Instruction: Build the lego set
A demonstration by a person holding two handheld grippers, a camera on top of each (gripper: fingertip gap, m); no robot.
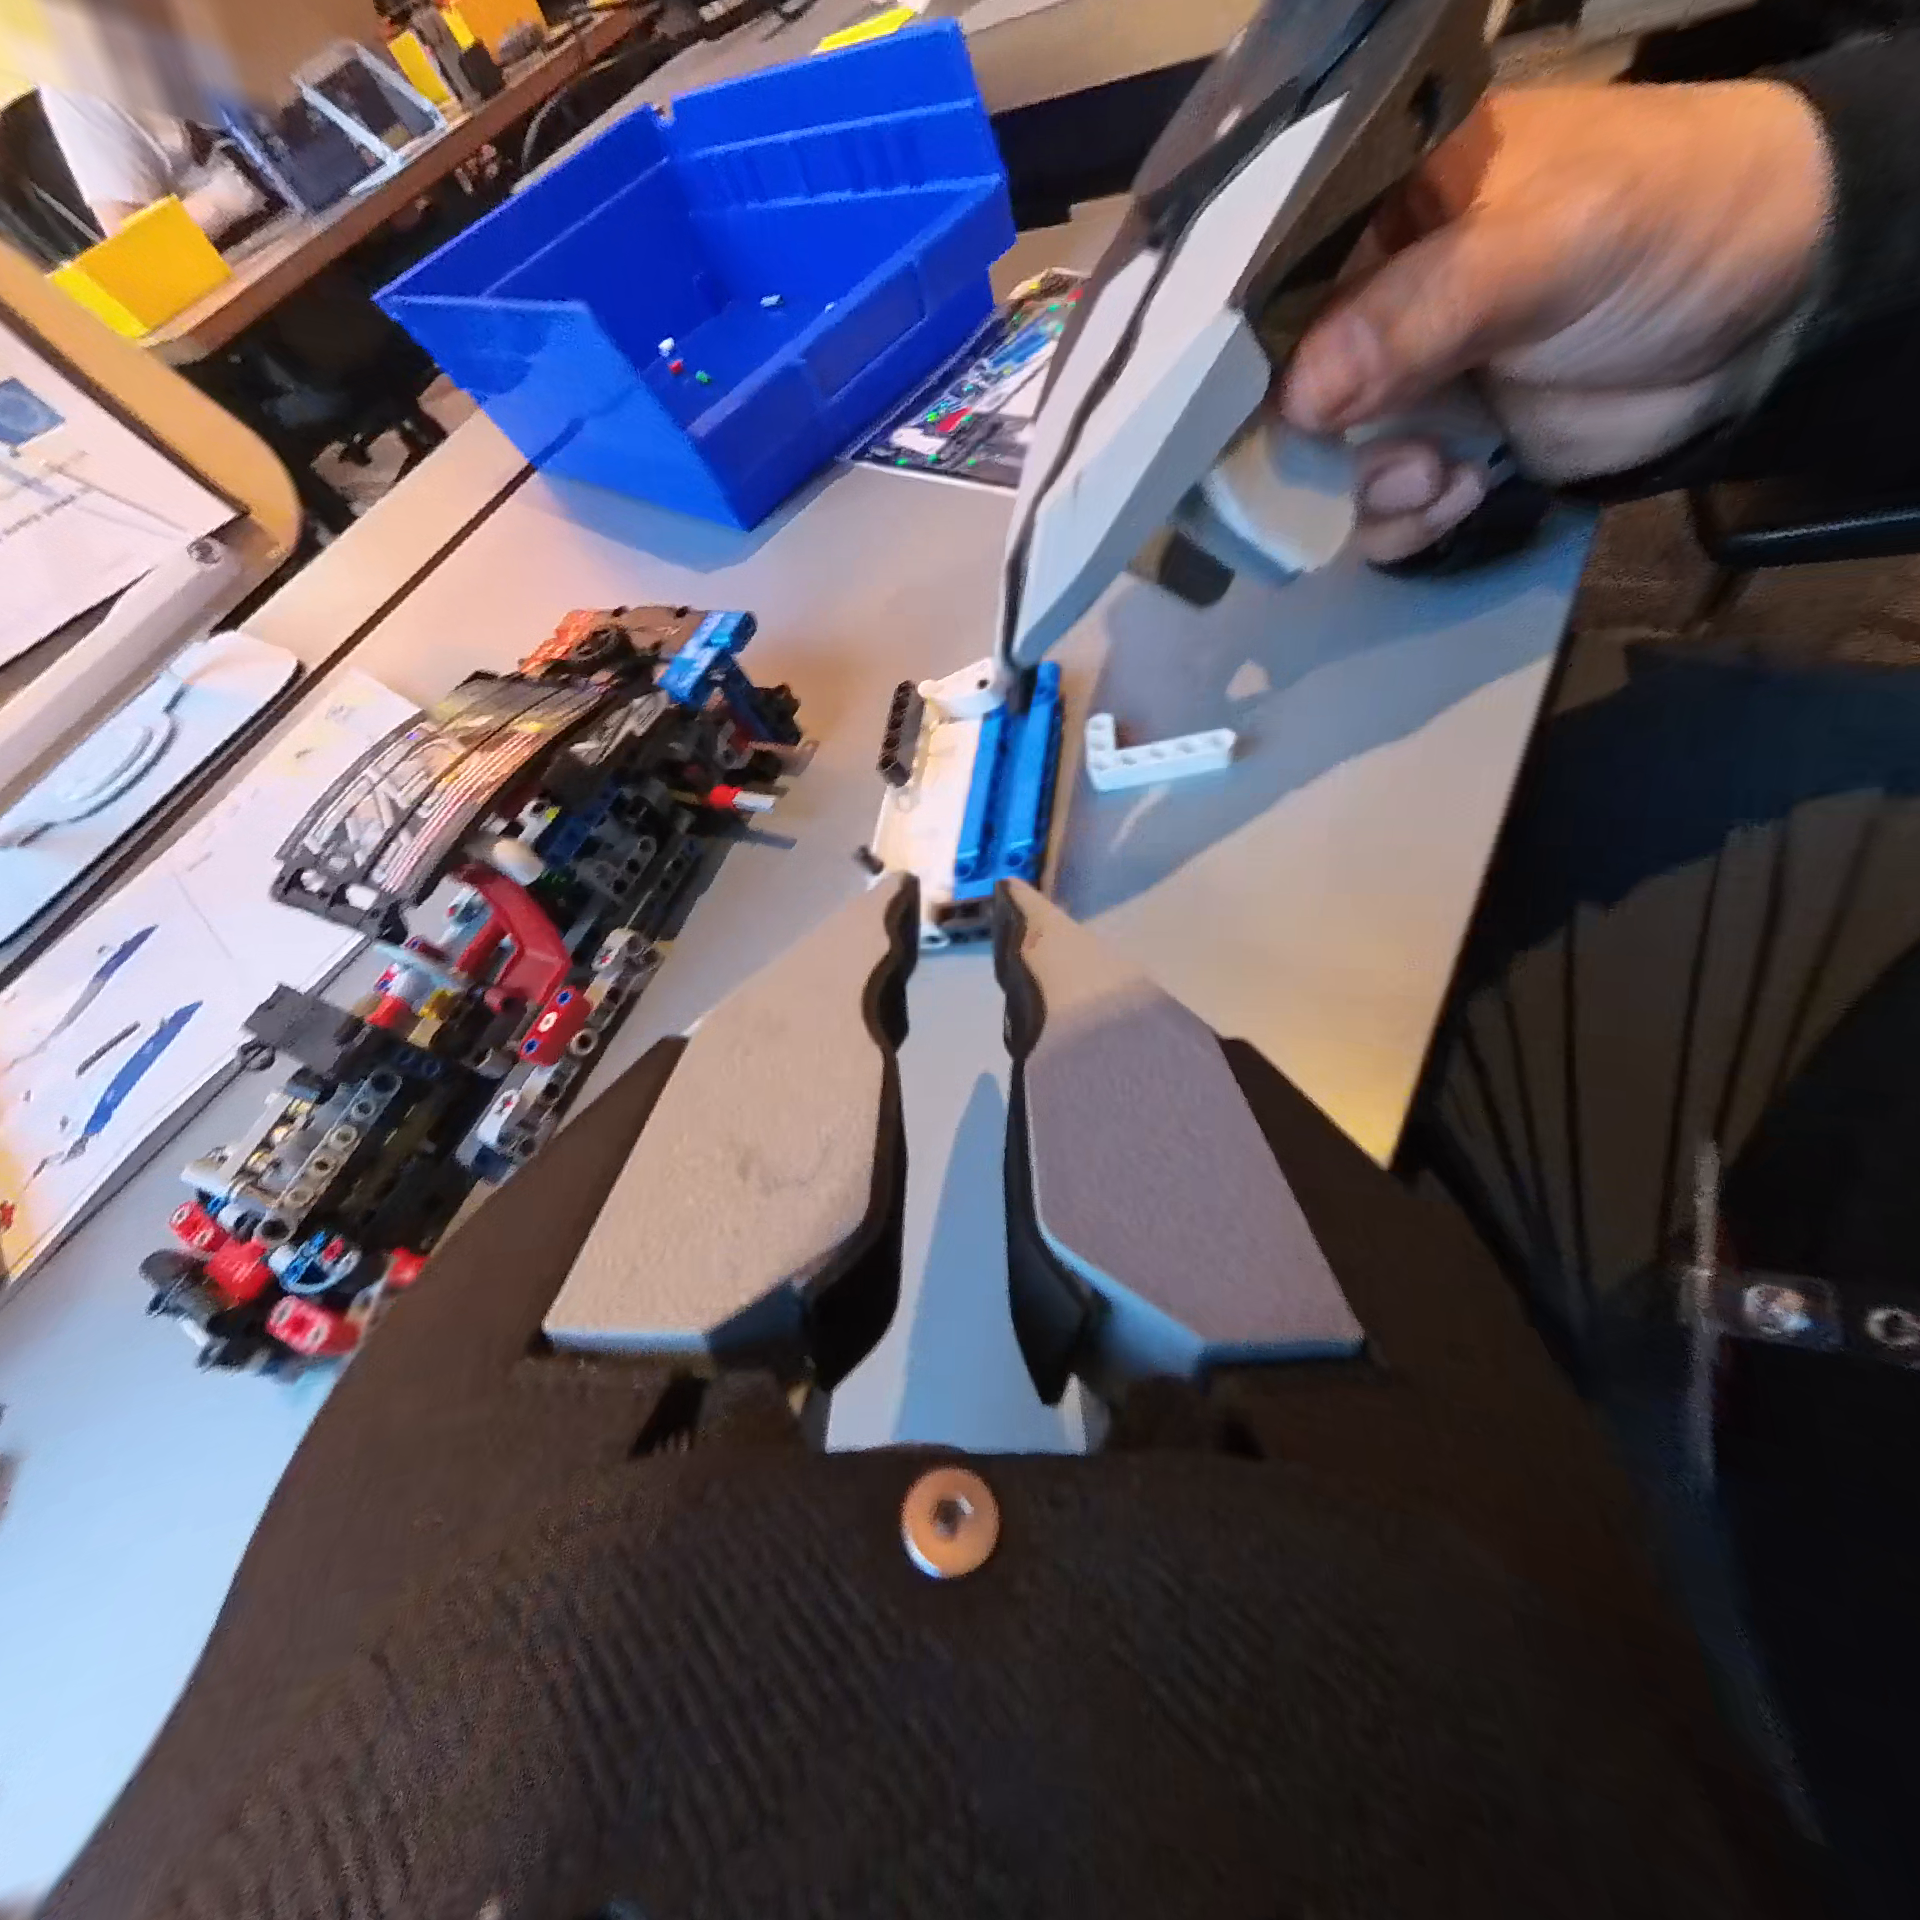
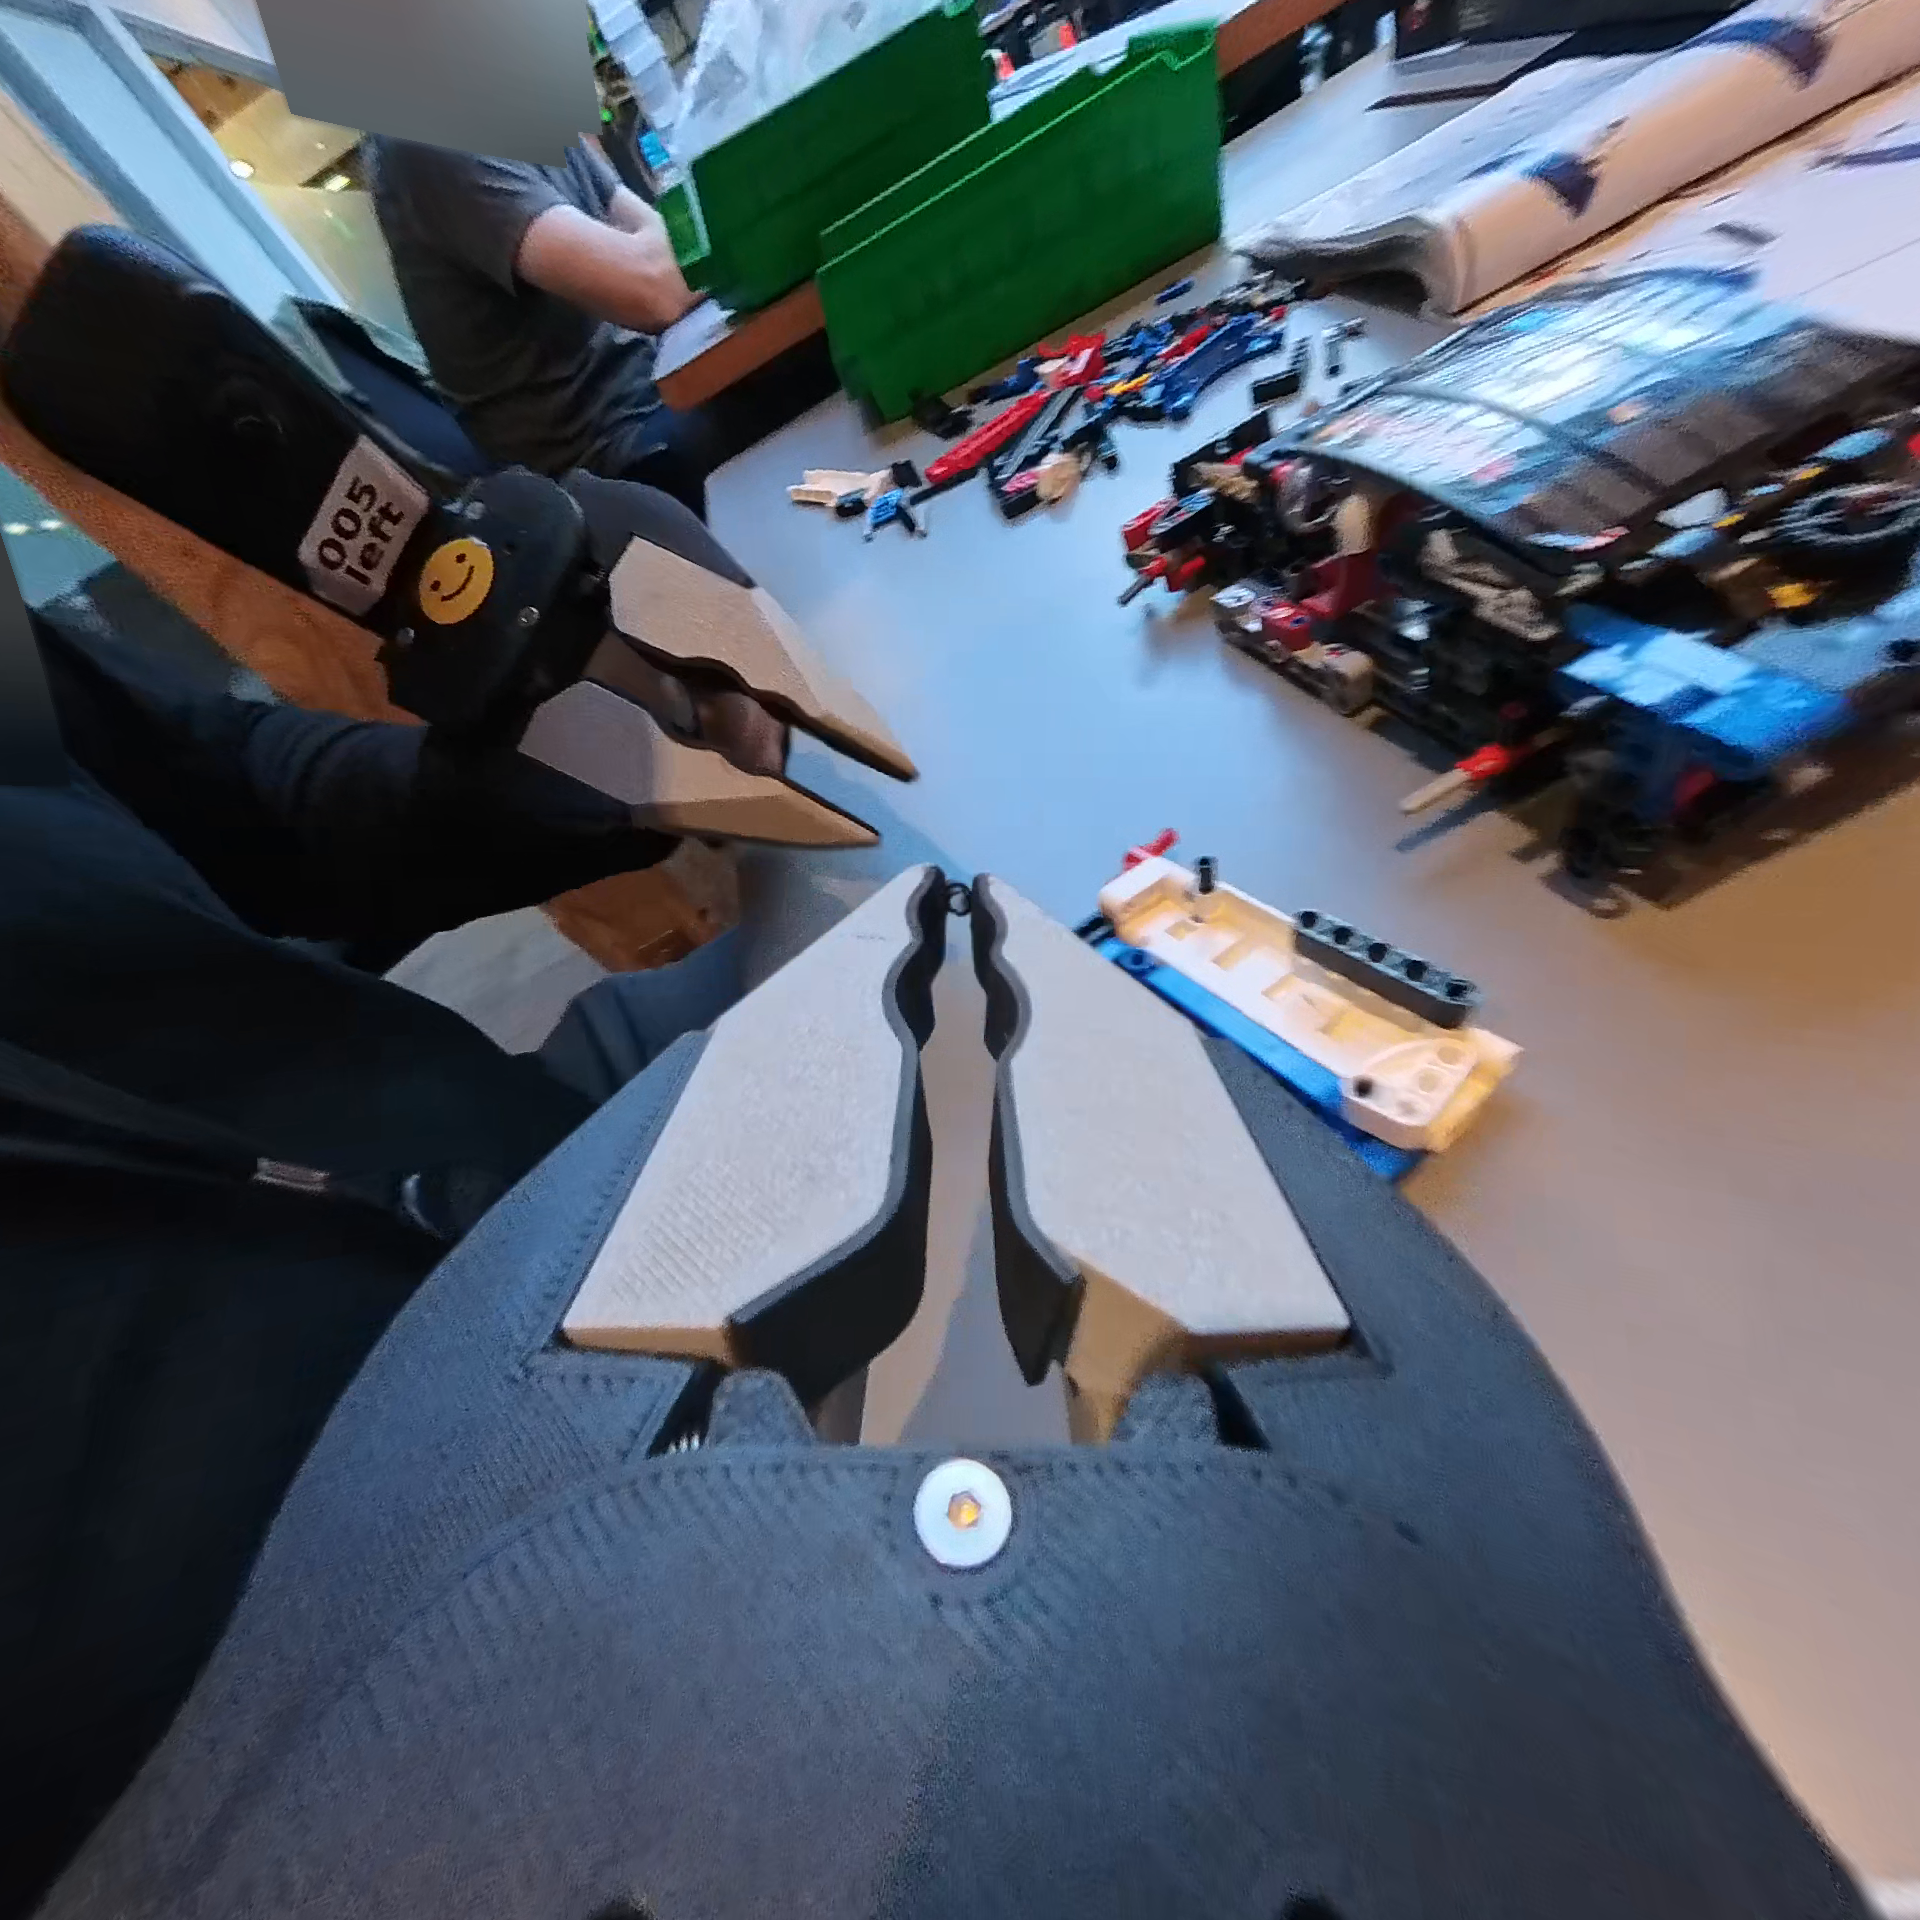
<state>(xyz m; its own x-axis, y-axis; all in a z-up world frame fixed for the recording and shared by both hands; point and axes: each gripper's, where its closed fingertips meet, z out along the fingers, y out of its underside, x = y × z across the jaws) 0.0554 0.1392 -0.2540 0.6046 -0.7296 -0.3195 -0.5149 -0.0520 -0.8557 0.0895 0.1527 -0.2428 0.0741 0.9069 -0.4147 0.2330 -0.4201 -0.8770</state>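
The white and blue sub-assembly lies flat on the grey surface, its long axis running straight away from the left tool, beside the half-built car. The left tool's tips are parted narrowly around the assembly's near end; whether they touch it I cannot tell. The right tool is nearly closed, pinching a small black pin, its tip over the assembly's far end. A white L-shaped beam lies just beside.
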